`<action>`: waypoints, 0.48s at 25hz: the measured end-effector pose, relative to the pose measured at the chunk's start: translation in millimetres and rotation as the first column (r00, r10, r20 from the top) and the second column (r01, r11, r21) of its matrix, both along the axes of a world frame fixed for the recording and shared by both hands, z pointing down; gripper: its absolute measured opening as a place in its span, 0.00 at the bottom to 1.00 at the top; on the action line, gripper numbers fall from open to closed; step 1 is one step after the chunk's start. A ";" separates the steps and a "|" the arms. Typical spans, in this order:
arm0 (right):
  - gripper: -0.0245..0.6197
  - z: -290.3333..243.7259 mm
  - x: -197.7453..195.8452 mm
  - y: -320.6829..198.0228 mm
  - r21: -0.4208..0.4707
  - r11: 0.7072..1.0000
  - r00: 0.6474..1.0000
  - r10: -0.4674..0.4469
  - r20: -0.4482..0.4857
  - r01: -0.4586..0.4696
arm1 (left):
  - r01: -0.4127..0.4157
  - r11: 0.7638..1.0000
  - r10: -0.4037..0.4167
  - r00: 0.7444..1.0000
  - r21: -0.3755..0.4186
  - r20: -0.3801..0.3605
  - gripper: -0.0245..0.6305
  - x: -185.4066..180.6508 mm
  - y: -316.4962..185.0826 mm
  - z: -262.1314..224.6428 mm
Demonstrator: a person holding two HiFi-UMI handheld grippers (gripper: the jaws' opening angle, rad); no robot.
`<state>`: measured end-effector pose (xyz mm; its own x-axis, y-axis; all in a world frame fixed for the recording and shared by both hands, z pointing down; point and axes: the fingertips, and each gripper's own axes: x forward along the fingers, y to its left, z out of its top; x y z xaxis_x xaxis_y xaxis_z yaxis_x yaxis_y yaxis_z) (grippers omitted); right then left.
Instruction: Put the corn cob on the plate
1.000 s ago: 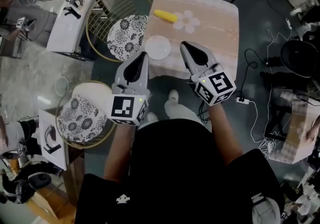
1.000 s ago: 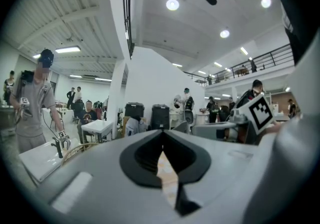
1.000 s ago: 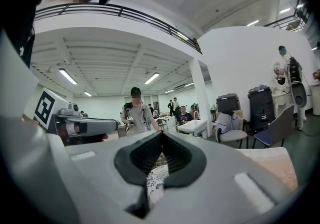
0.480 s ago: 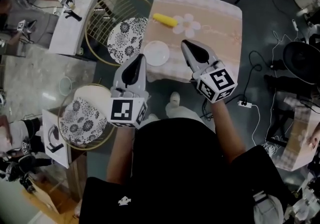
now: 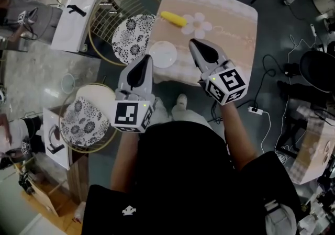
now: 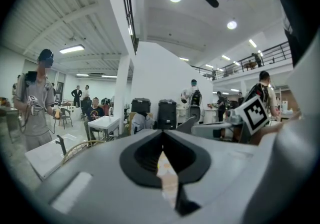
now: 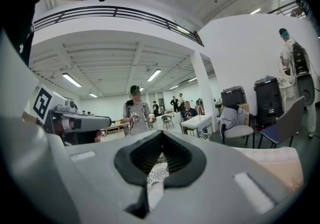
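Lying on its side at the far left of the desk (image 5: pixel 225 35), just beside a flower print on the cloth, the corn (image 5: pixel 173 18) points one end toward the desk's left edge and is touched by nothing. It looks light and stiff, and its round body would probably roll if nudged from the side. The bumpy kernels should give the pads some bite, but the tapered ends would likely slip out of a pinch. The safest hold seems to be across the thick middle, with the jaws set square to its length so neither end droops.

The plate (image 5: pixel 163 54), small and white, sits bare near the desk's near left corner, well apart from the corn. The right tool (image 5: pixel 192 43) hovers over the desk just right of the plate, with its jaws fully together and nothing in them. The left tool (image 5: pixel 147 58) hangs at the near edge beside the plate, also closed and empty. A chair (image 5: pixel 132 32) with a patterned cushion stands against the desk's left side.

Compared with a second ago, both tools have edged forward, and the right tip now reaches past the plate's far rim. Corn and plate lie where they were.
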<state>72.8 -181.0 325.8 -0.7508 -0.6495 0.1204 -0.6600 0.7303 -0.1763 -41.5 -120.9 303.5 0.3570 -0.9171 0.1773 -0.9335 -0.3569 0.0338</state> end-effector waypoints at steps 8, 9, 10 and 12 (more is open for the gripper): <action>0.04 9.2 -7.0 -14.3 -0.020 0.999 0.999 0.025 -0.028 -0.025 | -0.027 0.999 0.026 0.999 -0.027 -0.025 0.05 -8.8 -18.1 9.4; 0.04 10.9 -7.1 -17.0 -0.023 0.999 0.999 0.032 -0.033 -0.033 | -0.036 0.999 0.035 0.999 -0.029 -0.027 0.05 -8.9 -21.2 11.1; 0.04 12.4 -7.3 -19.9 -0.025 0.999 0.998 0.040 -0.040 -0.041 | -0.045 0.998 0.044 0.999 -0.032 -0.030 0.05 -9.1 -24.8 12.4; 0.04 15.4 -8.3 -25.3 -0.028 0.998 0.997 0.055 -0.057 -0.056 | -0.064 0.997 0.063 0.997 -0.037 -0.038 0.05 -10.2 -32.0 14.7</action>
<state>64.4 -206.3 341.2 -0.7051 -0.6855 0.1815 -0.7089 0.6872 -0.1586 -51.7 -152.9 318.2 0.4211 -0.8852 0.1978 -0.9069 -0.4132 0.0821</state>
